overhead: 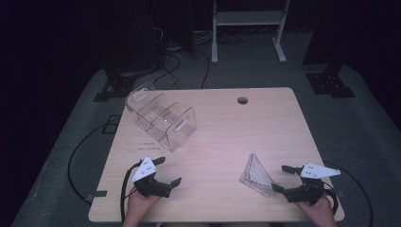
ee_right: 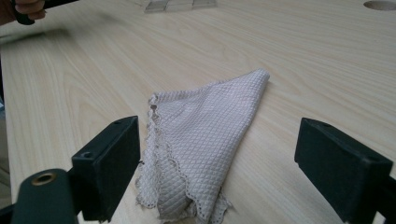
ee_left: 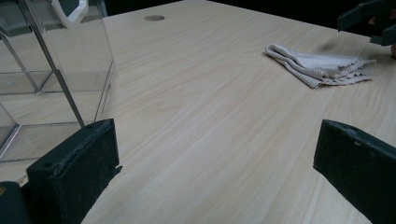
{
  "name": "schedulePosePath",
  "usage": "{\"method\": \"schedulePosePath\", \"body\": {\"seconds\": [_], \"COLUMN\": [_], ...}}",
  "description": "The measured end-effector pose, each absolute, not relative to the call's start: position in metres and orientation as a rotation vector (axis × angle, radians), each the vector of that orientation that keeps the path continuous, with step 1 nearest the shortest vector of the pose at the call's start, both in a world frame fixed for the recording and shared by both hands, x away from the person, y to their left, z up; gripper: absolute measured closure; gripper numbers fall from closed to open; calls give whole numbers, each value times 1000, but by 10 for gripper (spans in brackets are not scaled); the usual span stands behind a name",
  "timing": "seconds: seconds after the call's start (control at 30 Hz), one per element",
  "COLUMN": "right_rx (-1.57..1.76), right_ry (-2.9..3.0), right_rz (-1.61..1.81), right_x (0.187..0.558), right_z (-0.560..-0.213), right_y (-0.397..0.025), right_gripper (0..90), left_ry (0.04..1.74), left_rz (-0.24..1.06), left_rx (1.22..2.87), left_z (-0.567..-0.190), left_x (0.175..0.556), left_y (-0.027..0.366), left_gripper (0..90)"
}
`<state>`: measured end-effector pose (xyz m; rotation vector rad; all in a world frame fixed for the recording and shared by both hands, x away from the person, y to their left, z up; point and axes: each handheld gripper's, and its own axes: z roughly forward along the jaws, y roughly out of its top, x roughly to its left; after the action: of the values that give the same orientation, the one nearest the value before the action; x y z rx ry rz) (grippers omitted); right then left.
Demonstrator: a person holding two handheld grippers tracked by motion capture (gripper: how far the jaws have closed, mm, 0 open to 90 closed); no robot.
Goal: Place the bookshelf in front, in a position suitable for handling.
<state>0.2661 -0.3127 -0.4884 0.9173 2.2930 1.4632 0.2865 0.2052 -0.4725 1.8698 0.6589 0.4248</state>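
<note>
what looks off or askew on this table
Nothing is spilled or damaged. The clear organizer sits at an angle to the table edges, and the folded cloth lies flat by the open right gripper.

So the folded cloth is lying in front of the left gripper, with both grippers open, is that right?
Not quite: the folded cloth lies in front of the right gripper, as the right gripper view shows. Both it and the left gripper are open.

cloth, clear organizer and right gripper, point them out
cloth [ee_right: 205, 140], right gripper view, middle of the folded fabric
clear organizer [overhead: 182, 124], high view, near end wall
right gripper [overhead: 281, 178], high view, between its open jaws
</note>
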Motion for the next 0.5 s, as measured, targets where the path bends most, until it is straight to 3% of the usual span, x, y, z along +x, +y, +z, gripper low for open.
{"method": "schedulePosePath", "body": {"seconds": [0.5], "right_rx": [922], "right_ry": [2282], "right_rz": [1489], "right_x": [267], "right_z": [-486], "right_y": [-312], "right_gripper": [138], "left_ry": [677], "left_rz": [433], "left_rx": [1849], "left_z": [-460], "left_x": [291], "left_y": [210], "left_gripper": [0]}}
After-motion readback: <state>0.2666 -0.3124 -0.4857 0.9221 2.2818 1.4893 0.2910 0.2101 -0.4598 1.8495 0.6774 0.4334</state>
